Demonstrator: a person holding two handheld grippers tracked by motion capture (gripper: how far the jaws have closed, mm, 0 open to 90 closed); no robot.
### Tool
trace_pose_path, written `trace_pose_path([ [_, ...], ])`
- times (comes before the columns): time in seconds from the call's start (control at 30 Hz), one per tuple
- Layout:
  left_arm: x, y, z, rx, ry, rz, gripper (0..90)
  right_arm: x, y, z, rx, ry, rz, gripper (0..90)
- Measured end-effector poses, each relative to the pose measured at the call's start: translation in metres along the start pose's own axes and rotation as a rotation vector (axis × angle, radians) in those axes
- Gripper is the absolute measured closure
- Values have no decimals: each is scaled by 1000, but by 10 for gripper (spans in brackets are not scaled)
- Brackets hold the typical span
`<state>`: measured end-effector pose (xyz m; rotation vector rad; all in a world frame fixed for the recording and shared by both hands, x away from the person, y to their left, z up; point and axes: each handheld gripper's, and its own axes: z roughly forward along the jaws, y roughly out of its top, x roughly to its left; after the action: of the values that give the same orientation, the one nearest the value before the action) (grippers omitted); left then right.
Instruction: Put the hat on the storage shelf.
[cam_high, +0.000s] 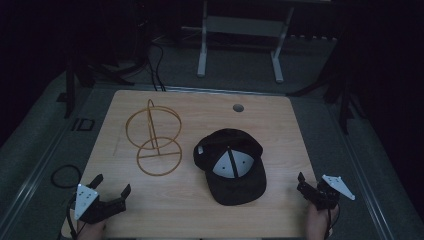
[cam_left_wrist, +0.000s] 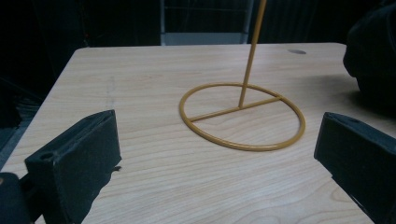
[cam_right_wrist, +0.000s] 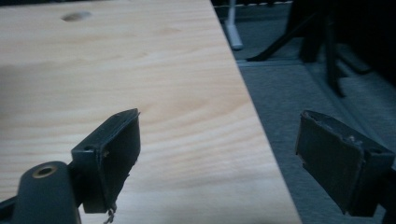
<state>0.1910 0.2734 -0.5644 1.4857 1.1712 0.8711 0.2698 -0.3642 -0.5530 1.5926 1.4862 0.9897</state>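
High view: cap (cam_high: 232, 167) lies between left gripper (cam_high: 111, 186) and right gripper (cam_high: 311, 188), both jaws wide apart, empty.

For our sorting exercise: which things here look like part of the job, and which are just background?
Likely the job:
cap
stand
left gripper, open
right gripper, open

Background:
table
cable loop
white frame

The right gripper (cam_right_wrist: 217, 158) hangs over the table's (cam_right_wrist: 116, 84) right edge with its two black jaws spread wide, nothing between them. One jaw sits over the pale wood, the other over the grey floor (cam_right_wrist: 280, 93). A small round hole (cam_right_wrist: 74, 16) marks the table's far part.
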Motion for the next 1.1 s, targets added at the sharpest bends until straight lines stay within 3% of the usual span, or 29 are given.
trace_pose_path([
  [0.23,-2,1,-1,-20,-42,-22,7,10,28,-12,-17,113,-34,139],
  [0.47,-7,1,0,-10,-83,-7,7,25,65,-25,-30,241,-106,132],
  [0.57,-9,1,1,8,-85,29,7,32,78,-29,-39,305,-132,129],
  [0.6,-9,1,1,8,-85,29,7,32,78,-29,-39,305,-132,129],
  [0.7,-12,2,1,12,-94,31,7,45,91,-34,-54,341,-166,123],
  [0.83,-12,2,1,23,-112,18,7,57,103,-37,-51,449,-171,121],
  [1.1,-14,4,1,72,-121,-7,7,85,117,-35,-31,583,-289,143],
])
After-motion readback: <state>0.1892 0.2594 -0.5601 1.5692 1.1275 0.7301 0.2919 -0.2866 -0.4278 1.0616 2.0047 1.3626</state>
